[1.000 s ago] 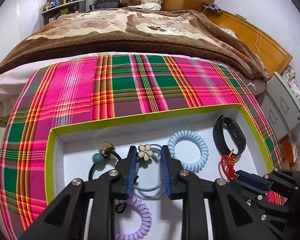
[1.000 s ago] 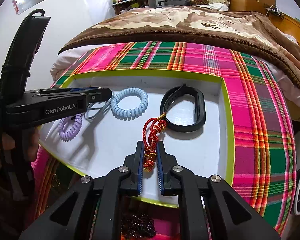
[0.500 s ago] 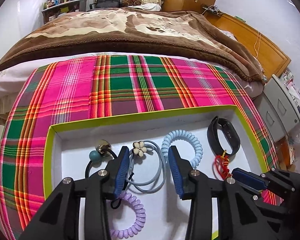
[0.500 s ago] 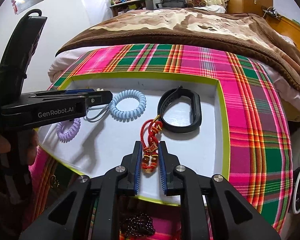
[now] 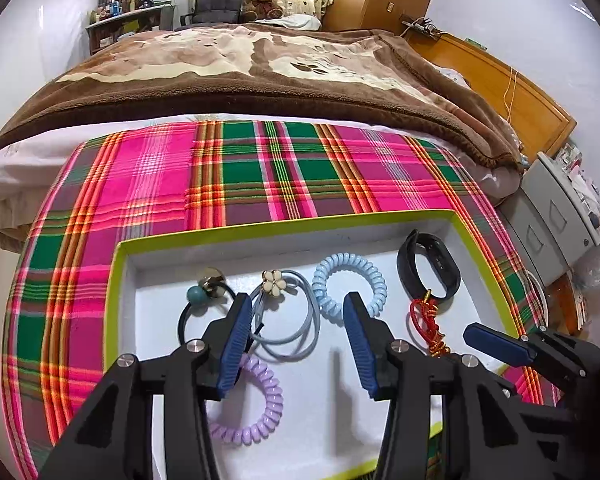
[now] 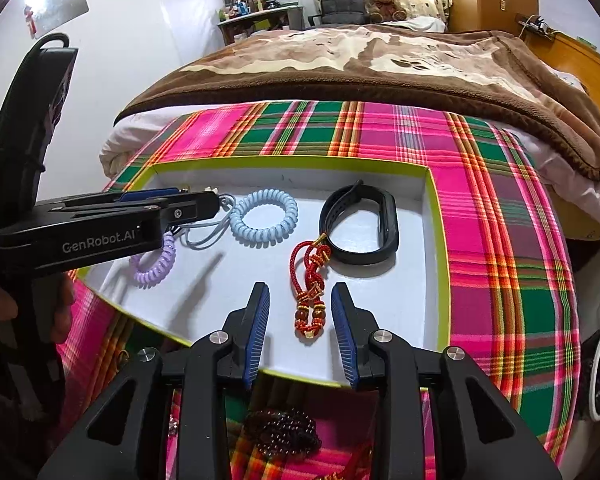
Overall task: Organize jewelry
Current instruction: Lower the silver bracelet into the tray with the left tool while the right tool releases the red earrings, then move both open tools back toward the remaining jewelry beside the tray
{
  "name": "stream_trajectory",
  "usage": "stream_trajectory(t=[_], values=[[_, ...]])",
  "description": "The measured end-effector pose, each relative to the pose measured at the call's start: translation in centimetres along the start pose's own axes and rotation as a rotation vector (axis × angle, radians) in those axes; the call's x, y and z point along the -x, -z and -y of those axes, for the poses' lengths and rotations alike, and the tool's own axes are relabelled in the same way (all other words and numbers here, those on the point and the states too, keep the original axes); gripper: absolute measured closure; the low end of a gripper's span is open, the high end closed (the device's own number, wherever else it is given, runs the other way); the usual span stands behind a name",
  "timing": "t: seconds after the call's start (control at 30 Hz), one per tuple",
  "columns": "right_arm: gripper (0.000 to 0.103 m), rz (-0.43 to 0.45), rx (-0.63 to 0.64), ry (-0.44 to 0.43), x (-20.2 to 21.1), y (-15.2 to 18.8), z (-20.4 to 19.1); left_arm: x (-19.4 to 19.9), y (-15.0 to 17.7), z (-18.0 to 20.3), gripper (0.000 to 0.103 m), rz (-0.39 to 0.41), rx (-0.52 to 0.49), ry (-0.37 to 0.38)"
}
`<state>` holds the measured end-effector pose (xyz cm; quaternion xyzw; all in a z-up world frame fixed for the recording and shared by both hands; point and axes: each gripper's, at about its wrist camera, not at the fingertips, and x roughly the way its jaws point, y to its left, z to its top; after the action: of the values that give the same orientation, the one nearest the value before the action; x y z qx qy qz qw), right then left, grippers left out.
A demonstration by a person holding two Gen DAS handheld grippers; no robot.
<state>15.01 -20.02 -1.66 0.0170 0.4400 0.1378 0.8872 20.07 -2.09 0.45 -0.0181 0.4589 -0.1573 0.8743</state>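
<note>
A white tray with a lime rim (image 5: pixel 284 226) (image 6: pixel 436 240) lies on a plaid cloth. In it lie a grey-blue hair tie with a flower (image 5: pixel 274 280), a light blue coil tie (image 5: pixel 350 282) (image 6: pixel 264 218), a purple coil tie (image 5: pixel 256 412) (image 6: pixel 154 270), a black band (image 5: pixel 428 270) (image 6: pixel 360 222), a black tie with a teal bead (image 5: pixel 198 296) and a red knotted cord (image 5: pixel 428 322) (image 6: pixel 310 280). My left gripper (image 5: pixel 296 344) is open above the grey-blue tie. My right gripper (image 6: pixel 300 332) is open, its fingers either side of the red cord's lower end.
Dark bead bracelets (image 6: pixel 284 432) lie on the plaid cloth (image 5: pixel 260 176) below the tray's near edge. A brown blanket (image 5: pixel 260 76) covers the bed behind. A grey drawer unit (image 5: pixel 556 224) stands at the right.
Both grippers have opened. The left let go of the grey-blue hair tie and the right let go of the red cord; both items now lie in the tray.
</note>
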Motion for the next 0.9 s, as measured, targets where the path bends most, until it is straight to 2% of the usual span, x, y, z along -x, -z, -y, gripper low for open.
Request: stream_trajectory(t=[0.17,0.27,0.4,0.57,0.77,0.9], values=[[0.070,0.025,-0.008,-0.006,1.4,0.4,-0.3,1.8,0.7,0.3,0.053,0.037,-0.016,-0.019],[0.069,0.041,-0.012,-0.007,2.3,0.7,-0.7,2.9,1.3,0.3,0.053,0.052,-0.009,-0.004],[0.069,0.056,-0.023,-0.017,3.4,1.5,-1.1,4.3,2.5,0.2,0.053,0.077,-0.013,-0.040],[0.068,0.081,-0.025,-0.034,5.1,2.5,-1.8,5.8,4.3,-0.6,0.053,0.088,0.021,-0.025],[0.067,0.063,-0.021,-0.050,5.3,4.1,-3.0,7.4,7.0,-2.0,0.053,0.102,0.073,-0.041],[0.065,0.042,0.005,-0.127,5.0,5.7,-4.2,8.6,8.8,-2.9,0.053,0.116,0.093,-0.042]])
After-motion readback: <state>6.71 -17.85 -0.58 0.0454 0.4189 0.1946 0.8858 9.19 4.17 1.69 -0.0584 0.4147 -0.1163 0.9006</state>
